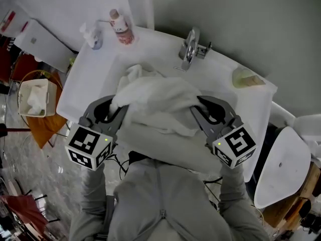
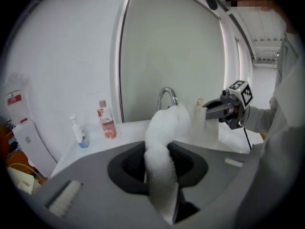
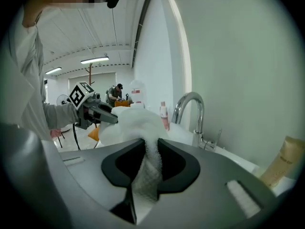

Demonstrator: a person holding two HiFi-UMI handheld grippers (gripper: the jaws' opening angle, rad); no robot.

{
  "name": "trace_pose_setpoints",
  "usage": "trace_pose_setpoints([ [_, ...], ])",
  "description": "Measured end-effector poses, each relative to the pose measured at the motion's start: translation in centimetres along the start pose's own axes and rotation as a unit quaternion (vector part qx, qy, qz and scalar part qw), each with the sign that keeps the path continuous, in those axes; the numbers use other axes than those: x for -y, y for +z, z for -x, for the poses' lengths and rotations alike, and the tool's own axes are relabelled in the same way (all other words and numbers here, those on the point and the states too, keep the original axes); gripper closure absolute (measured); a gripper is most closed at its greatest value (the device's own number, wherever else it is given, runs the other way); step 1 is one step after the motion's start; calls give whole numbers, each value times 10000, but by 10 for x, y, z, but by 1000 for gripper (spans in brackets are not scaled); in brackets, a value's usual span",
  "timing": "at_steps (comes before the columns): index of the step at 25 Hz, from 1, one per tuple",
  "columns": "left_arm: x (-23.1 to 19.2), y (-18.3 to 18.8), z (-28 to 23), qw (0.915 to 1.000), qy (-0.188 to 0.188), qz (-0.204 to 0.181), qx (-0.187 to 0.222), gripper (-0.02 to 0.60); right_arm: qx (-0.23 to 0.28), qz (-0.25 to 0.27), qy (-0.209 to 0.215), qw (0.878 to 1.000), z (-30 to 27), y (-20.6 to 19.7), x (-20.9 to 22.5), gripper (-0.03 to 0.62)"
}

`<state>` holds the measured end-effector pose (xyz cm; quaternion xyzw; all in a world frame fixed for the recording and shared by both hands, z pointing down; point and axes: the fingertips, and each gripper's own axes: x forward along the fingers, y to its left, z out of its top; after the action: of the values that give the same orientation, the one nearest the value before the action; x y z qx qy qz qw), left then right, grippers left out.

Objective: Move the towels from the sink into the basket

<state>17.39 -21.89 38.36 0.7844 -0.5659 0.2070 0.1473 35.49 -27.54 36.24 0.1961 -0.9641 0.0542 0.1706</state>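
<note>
One white towel (image 1: 155, 104) is held bunched over the sink (image 1: 225, 72), slung between both tools. The left gripper (image 1: 119, 108) is clamped narrow on its nine o'clock end, and the right gripper (image 1: 198, 105) is pinched likewise on its three o'clock end. From the towel, the faucet (image 1: 188, 49) stands at twelve o'clock, a pink bottle (image 1: 122, 28) at eleven, and the basket (image 1: 35, 97) well apart at nine.

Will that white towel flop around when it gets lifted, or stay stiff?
Probably floppy: the towel sags and bunches between the left gripper and right gripper. Likely not slippery: its fuzzy cloth sits pinched in both shut jaws. A drooping edge might catch the faucet.
</note>
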Motion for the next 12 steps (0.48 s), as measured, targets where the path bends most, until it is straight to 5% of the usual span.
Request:
trace_pose_setpoints([
  [12, -57, 8, 119, 9881, 1172, 353, 931, 428, 789, 673, 710, 9921, -50, 92, -81, 519],
])
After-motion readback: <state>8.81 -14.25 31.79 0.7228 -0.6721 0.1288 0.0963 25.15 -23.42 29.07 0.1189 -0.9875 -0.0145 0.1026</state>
